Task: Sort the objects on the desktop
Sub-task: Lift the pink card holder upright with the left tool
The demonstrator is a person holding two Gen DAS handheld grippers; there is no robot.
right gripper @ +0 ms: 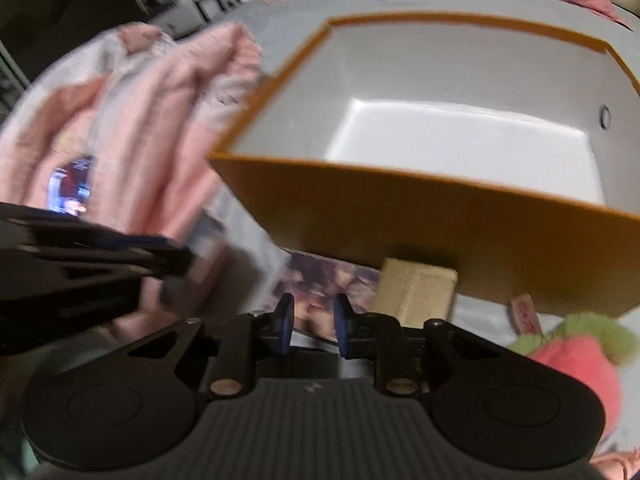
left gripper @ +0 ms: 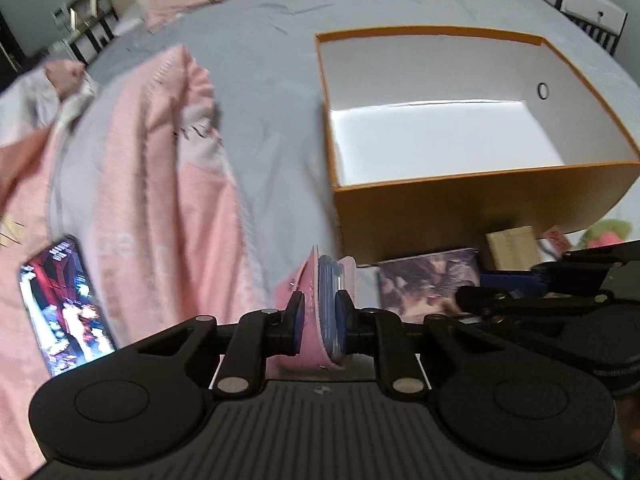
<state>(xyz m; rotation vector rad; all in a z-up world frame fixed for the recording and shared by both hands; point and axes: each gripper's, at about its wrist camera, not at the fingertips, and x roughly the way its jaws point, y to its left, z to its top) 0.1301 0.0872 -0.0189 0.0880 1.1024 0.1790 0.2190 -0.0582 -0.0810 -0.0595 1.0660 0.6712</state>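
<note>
Left gripper: clamped on a pink pouch with a blue insert, held on edge, just left of the box's near corner. Right gripper: parted, nothing between the pads, low in front of the box's orange near wall. Box: open-topped, white inside, resting on the grey bedsheet. Against its near wall: picture card, small carton, pink packet, plush strawberry at right. Left of the box: pink quilt, lit phone.
</note>
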